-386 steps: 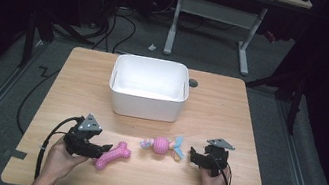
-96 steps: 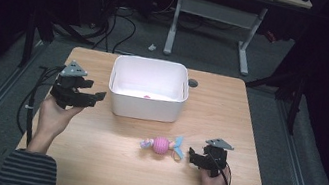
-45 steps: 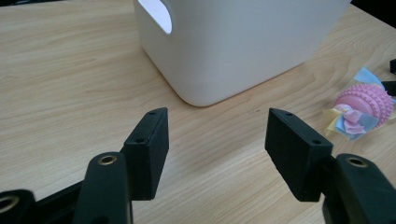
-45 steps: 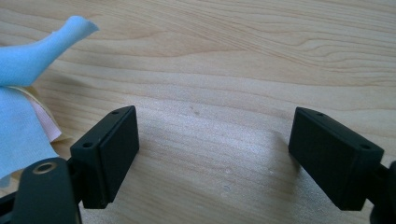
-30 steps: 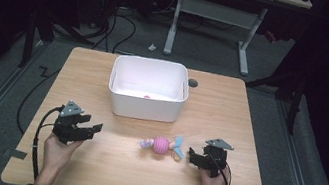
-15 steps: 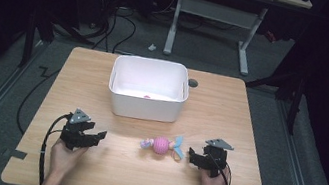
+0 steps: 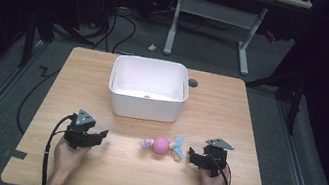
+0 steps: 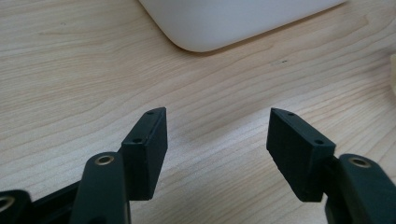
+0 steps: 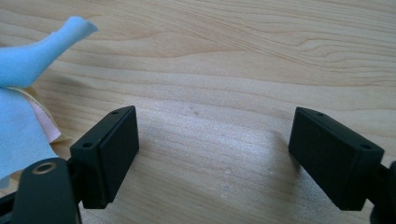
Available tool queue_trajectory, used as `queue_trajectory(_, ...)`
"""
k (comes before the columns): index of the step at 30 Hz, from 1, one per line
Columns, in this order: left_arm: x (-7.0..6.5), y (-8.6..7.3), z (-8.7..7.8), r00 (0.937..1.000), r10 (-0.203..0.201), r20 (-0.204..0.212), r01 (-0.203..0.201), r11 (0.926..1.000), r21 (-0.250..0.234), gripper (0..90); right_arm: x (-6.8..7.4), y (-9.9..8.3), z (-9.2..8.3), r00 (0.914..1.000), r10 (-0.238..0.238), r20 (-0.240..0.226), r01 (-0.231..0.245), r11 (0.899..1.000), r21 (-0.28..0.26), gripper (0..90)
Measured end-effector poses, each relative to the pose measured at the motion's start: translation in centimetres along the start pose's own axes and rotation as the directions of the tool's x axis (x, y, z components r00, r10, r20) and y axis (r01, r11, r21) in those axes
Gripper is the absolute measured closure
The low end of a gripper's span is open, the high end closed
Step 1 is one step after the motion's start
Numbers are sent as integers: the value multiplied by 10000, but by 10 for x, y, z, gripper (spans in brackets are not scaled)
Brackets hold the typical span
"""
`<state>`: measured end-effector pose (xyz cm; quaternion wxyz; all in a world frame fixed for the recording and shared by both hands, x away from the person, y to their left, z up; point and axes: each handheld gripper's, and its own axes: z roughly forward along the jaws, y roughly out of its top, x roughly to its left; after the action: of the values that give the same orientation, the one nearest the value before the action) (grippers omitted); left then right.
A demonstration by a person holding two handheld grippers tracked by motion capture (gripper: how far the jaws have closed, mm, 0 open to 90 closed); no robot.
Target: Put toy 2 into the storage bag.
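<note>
A pink ball toy (image 7: 160, 145) with blue fabric tails lies on the wooden table (image 7: 249, 122) near the front, between my two grippers. My right gripper (image 7: 190, 157) rests just right of it, open and empty; a blue tail (image 9: 28, 60) lies left of its jaws (image 9: 212, 112). Low over the table at the front left is my left gripper (image 7: 102, 134). It is open, its jaws have just been opening, and only bare wood shows between them (image 8: 217, 116). A small pink thing (image 7: 147, 97) lies inside the white bin (image 7: 144, 109).
The white bin (image 8: 233, 18) stands at the table's middle back, just ahead of my left gripper. A round dark grommet (image 7: 193, 83) sits in the tabletop to the right of the bin. Cables trail from both grippers toward the front edge.
The pink bone toy, once in my left gripper, is gone from the table and something pink lies in the bin. My left hand came back from the bin and sank to the front left. The right stayed still.
</note>
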<state>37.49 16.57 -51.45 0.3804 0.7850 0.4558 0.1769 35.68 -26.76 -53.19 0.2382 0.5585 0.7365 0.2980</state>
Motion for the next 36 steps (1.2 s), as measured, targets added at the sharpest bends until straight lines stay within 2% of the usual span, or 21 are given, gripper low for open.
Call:
queue_trajectory(9, -2, -2, 7, 9995, 200, -231, -195, 9996, 223, 385, 0, 0, 0, 10000, 47, 44, -47, 10000, 31, 146)
queue_trajectory(13, -2, -3, 12, 9995, 178, -270, -169, 9993, 345, 382, -2, -1, -1, 9999, -96, -97, 96, 9999, 29, 146)
queue_trajectory(17, -4, -4, 14, 9984, 422, -369, -406, 9982, 440, 379, -1, -1, -1, 9999, -95, -96, 95, 10000, 12, 150)
queue_trajectory(21, -3, -6, 20, 9983, 456, -370, -433, 9972, 610, 368, -3, -1, -1, 9995, -231, -211, 231, 9997, 13, 151)
queue_trajectory(25, -1, -9, 22, 9985, 456, -308, -449, 9987, 227, 335, -3, -2, -2, 9993, -211, -298, 212, 9998, 24, 172)
queue_trajectory(28, -1, -9, 22, 9983, 402, -432, -392, 9989, 240, 317, -4, -1, -3, 9991, -263, -318, 263, 9997, 2, 214)
queue_trajectory(31, -1, -9, 22, 9984, 381, -426, -371, 9990, 241, 304, -6, -1, -6, 9982, -186, -568, 187, 9998, 17, 228)
queue_trajectory(36, -1, -9, 22, 9984, 376, -412, -365, 9990, 253, 298, -2, 0, -23, 9951, -507, -846, 493, 9986, -180, 234)
